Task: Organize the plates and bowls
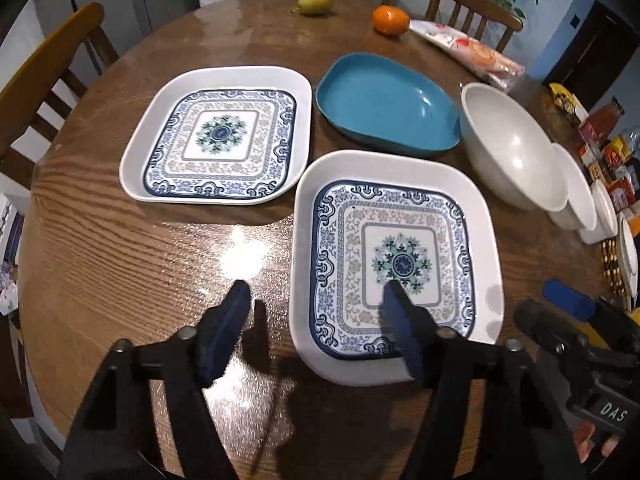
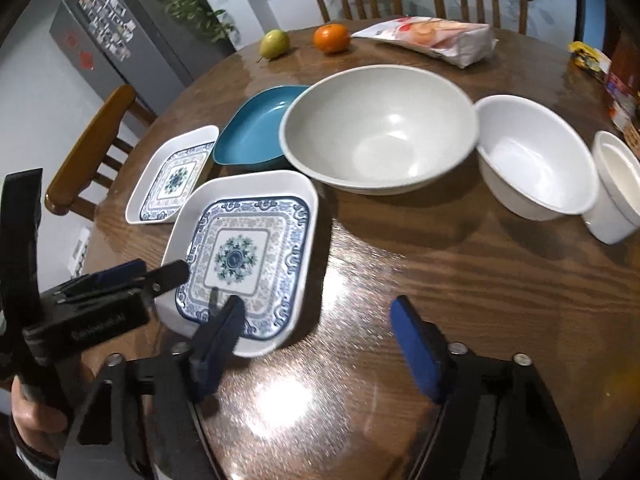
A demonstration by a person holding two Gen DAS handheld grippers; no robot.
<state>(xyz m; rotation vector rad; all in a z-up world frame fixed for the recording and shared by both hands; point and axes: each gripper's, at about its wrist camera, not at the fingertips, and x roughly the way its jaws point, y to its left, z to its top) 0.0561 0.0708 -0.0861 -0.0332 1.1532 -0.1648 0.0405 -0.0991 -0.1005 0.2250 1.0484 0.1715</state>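
Observation:
Two square white plates with blue patterns lie on the round wooden table: a near one and a far one. A teal dish, a large grey bowl, a white bowl and a small white cup stand behind. My left gripper is open, straddling the near plate's left rim above it. My right gripper is open and empty, just right of the near plate.
A pear, an orange and a plastic packet lie at the table's far side. Snack packets crowd the right edge. Wooden chairs surround the table.

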